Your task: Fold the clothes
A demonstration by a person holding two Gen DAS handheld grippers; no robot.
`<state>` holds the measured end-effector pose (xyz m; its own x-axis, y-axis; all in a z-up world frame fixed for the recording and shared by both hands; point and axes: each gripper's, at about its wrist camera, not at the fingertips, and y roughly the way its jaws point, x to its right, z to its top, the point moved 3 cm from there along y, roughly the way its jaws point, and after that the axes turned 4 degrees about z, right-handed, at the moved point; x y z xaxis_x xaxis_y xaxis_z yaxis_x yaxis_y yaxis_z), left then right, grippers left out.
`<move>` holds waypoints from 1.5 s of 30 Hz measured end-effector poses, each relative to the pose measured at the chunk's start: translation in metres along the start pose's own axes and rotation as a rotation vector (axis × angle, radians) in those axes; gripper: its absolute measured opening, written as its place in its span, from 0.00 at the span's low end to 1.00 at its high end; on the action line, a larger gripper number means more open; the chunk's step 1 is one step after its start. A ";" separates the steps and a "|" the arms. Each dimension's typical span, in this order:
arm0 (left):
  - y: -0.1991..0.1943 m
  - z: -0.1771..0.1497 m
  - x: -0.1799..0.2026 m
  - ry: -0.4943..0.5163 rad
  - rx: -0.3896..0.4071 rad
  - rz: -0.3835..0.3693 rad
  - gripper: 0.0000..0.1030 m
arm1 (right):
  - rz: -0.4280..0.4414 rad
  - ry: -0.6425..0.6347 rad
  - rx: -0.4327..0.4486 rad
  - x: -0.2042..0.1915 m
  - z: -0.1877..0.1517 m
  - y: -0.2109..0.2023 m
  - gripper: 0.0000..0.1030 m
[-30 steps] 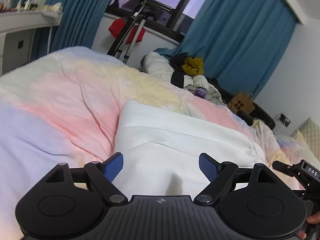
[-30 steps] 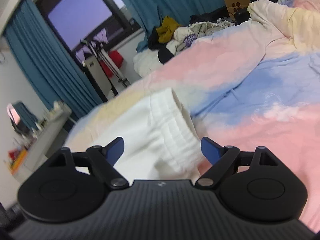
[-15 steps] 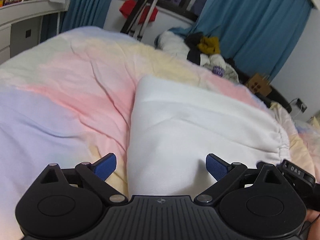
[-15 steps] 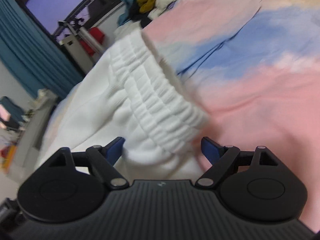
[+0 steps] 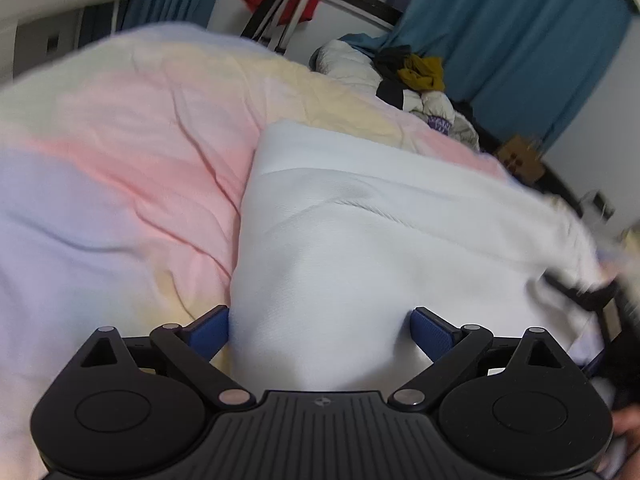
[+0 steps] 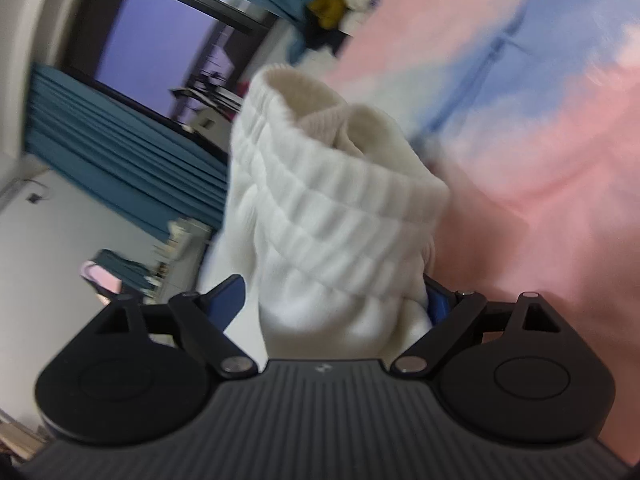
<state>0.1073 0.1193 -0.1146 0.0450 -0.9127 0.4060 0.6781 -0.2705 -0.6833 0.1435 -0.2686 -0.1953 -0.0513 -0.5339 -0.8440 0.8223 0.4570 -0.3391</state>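
A white garment with a ribbed elastic waistband lies folded on the pastel duvet. My left gripper is open, its blue pads either side of the garment's near edge. My right gripper is open around the waistband end, which bulges up between the pads. The right gripper also shows blurred at the right edge of the left wrist view. Whether the pads press the cloth is unclear.
A pile of clothes lies at the bed's far end. A black tripod with red cloth stands by the window. Teal curtains hang behind. A desk is at the left. A cardboard box sits far right.
Both grippers have moved in onto the white garment. The right gripper has rolled and the waistband now rises bunched between its pads. The left view is slightly closer.
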 end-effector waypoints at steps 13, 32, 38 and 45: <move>-0.006 0.005 -0.021 -0.138 0.048 -0.084 0.34 | -0.057 -0.248 0.068 -0.056 -0.016 -0.020 0.35; -0.032 0.099 0.201 -0.018 0.203 -0.279 0.31 | 0.200 -0.240 0.421 -0.100 0.146 -0.114 0.31; 0.065 0.099 0.312 -0.010 0.127 -0.413 0.31 | 0.124 -0.201 0.596 -0.037 0.219 -0.145 0.31; 0.209 0.064 0.369 0.033 -0.038 -0.445 0.31 | 0.019 0.000 0.732 0.102 0.239 -0.132 0.32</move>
<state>0.3126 -0.2546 -0.0694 -0.2687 -0.7142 0.6463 0.5984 -0.6496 -0.4690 0.1653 -0.5536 -0.1368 -0.0335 -0.5307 -0.8469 0.9911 -0.1268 0.0403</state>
